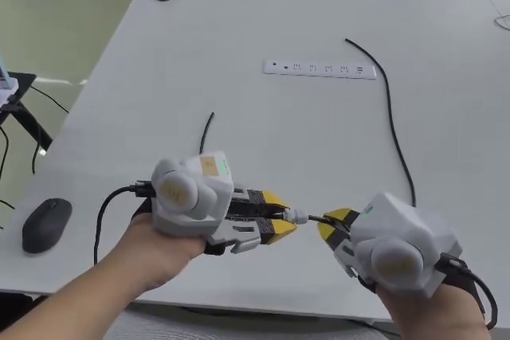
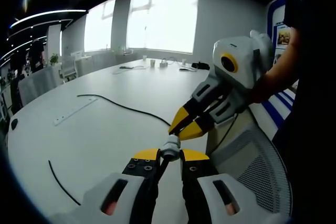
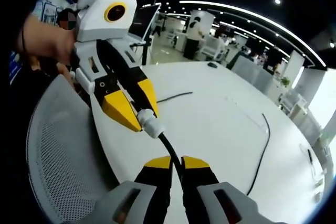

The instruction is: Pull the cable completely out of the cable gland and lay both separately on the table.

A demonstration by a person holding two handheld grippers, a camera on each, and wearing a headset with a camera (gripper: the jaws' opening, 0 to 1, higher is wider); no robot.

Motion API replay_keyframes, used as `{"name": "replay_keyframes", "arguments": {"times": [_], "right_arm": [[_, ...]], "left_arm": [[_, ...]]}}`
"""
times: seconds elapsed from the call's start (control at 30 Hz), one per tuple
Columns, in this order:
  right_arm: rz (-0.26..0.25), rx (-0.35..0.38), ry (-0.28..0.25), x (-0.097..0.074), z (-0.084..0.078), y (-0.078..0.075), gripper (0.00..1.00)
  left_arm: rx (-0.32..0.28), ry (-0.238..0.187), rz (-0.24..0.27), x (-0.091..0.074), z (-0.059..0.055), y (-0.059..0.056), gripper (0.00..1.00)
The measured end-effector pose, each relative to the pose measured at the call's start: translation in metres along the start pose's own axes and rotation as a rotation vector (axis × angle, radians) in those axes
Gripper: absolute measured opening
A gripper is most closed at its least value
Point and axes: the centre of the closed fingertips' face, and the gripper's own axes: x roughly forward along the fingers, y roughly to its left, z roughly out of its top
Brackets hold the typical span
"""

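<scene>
Above the near edge of the white table (image 1: 239,117), the left gripper (image 1: 280,225) clamps the grey cable gland (image 1: 296,216) and the right gripper (image 1: 331,224) pinches the black cable (image 1: 315,218) just beside it; a weak pinch could let the cable slip, not pull free.

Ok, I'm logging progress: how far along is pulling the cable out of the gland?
Done: both pieces are gripped, the left claw shut on the cable gland, the right claw shut on the black cable. In hand: the pull; the cable still runs into the gland. Left: drawing it fully out and laying both separately on the table.
</scene>
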Motion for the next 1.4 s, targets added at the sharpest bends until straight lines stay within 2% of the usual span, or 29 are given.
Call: {"name": "replay_keyframes", "arguments": {"times": [0.13,0.3,0.57,0.87,0.97,1.23,1.4], "right_arm": [[0.0,0.055,0.005,0.0,-0.005,-0.005,0.0],[-0.01,0.078,0.015,0.0,-0.013,-0.013,0.0],[-0.019,0.14,0.044,0.002,-0.035,-0.022,0.0],[-0.026,0.205,0.083,0.007,-0.06,-0.023,0.0],[-0.017,0.272,0.096,0.009,-0.066,-0.02,0.0],[-0.013,0.312,0.103,0.011,-0.067,-0.017,0.0],[-0.021,0.292,0.096,0.009,-0.063,-0.017,0.0]], "left_arm": [[-0.003,-0.008,0.001,-0.001,0.002,0.001,0.15],[-0.002,-0.013,0.0,-0.001,0.002,0.002,0.15],[-0.001,-0.011,0.001,-0.002,0.001,0.003,0.15],[0.006,-0.004,0.0,-0.002,-0.004,0.001,0.15],[0.003,-0.003,0.003,-0.002,-0.005,0.001,0.15],[0.004,-0.004,0.001,-0.003,-0.005,-0.002,0.15],[0.002,-0.003,0.006,-0.006,-0.007,0.0,0.15]]}}
